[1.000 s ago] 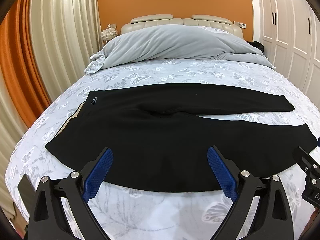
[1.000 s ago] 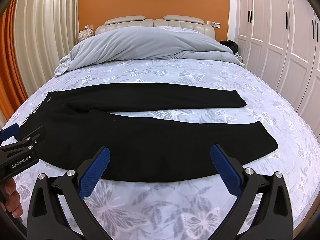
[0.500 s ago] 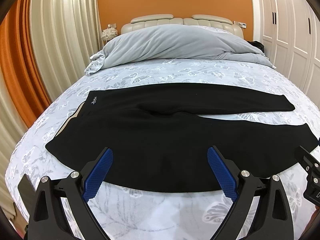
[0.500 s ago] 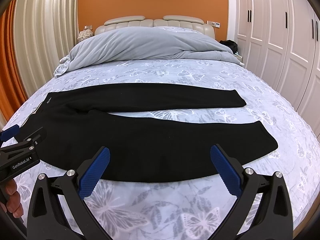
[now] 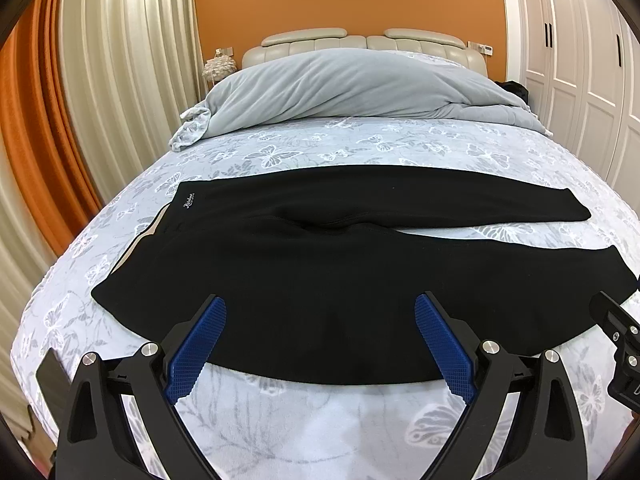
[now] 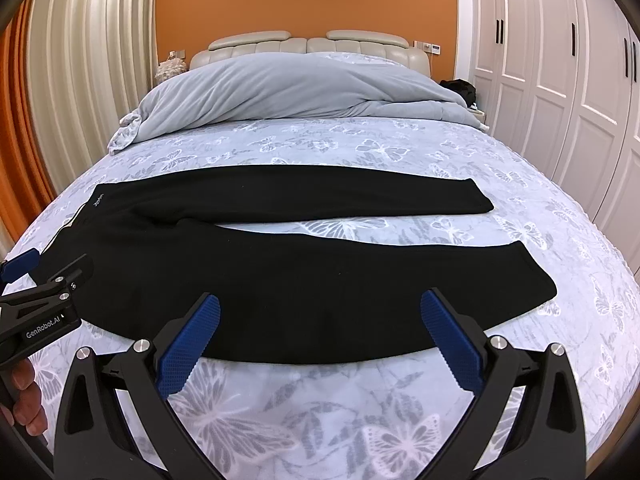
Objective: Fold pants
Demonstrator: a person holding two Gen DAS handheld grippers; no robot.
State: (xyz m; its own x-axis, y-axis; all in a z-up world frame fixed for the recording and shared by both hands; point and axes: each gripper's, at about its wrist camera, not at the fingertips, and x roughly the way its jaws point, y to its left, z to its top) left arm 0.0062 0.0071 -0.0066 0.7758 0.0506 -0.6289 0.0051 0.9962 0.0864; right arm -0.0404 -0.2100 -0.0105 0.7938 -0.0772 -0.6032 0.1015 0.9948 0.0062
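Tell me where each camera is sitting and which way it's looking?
Left wrist view: rides on the left tool, near the bed's foot, facing the headboard over the black pants; its own open blue fingers show, plus the right tool's tip at the right edge.
Right wrist view: rides on the right tool, facing the same way; its open fingers, the left tool's side and fingertips of a hand show.
Both share the pants, grey duvet and orange wall.

Bare butterfly-print bed (image 5: 320,432) lies open in front of both claws. The black pants (image 6: 280,280) stretch flat across mid-bed, nothing on them. A heaped grey duvet (image 6: 296,92) blocks the headboard end.
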